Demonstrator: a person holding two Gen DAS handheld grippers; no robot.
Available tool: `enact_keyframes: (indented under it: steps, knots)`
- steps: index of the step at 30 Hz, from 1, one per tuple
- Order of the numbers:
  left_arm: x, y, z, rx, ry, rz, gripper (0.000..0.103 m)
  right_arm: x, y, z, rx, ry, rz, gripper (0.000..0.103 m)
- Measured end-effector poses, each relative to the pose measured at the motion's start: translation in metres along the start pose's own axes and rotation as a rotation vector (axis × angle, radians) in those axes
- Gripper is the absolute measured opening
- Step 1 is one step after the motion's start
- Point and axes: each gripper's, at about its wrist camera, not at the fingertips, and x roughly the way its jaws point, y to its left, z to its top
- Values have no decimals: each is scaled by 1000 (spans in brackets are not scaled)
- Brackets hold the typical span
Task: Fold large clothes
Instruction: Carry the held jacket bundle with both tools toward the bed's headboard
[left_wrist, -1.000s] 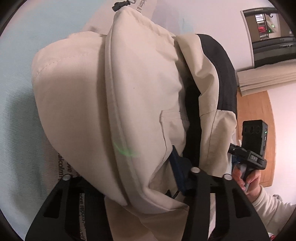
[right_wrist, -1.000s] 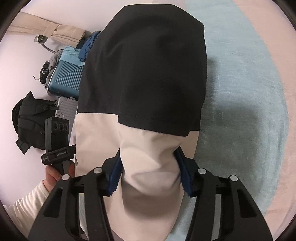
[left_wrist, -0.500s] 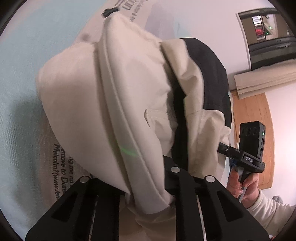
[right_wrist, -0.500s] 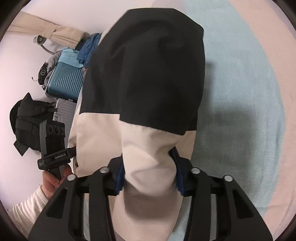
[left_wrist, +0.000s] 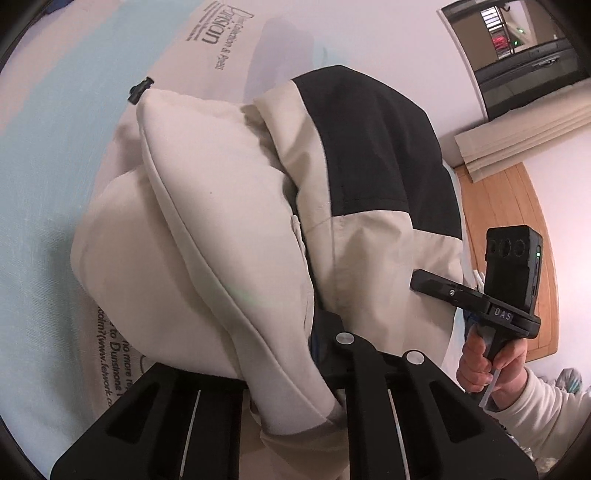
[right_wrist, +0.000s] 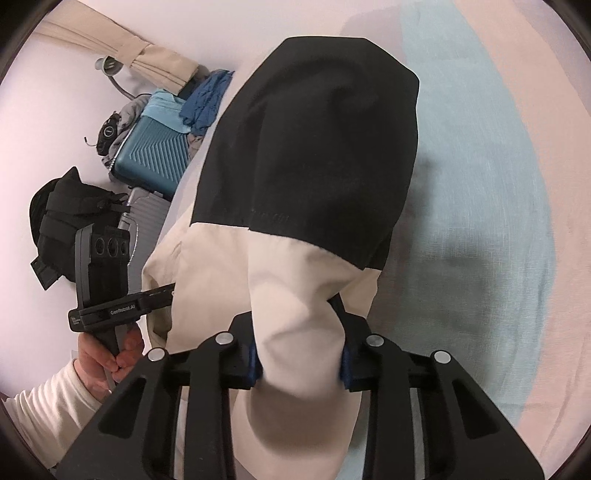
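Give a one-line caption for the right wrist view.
Right claw shut on cream-and-black jacket above the blue bedsheet.

The hanging jacket (right_wrist: 310, 155) is filling the middle of both views and is blocking the way straight ahead of the right tongs (right_wrist: 299, 363) and the left tongs (left_wrist: 295, 373). The light blue sheet (right_wrist: 480, 229) is lying open to the right of the jacket. On the left, the teal suitcase (right_wrist: 155, 155) and black bag (right_wrist: 70, 221) are crowding the floor.
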Motion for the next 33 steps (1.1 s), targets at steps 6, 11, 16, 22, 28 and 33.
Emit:
enact_keyframes:
  steps: [6,11,16,22,28,33]
  knots:
    - [0,-15,2,17,-5,15,10,-15,5,-5,0,-15,20,28]
    - [16,21,2,-46,27,50,13,-8,-9,-6,32,16,0,28]
    - [31,39,8,-89,38,104,56,-3,-15,-8,36,23,0,28]
    - [46,73,5,-197,35,64,96,4,-20,-8,45,39,3,28]
    - [71,64,18,-205,71,25,98,12,-21,-5,54,50,6,29]
    - [78,56,25,-201,89,5,64,18,-26,-6,76,55,10,30]
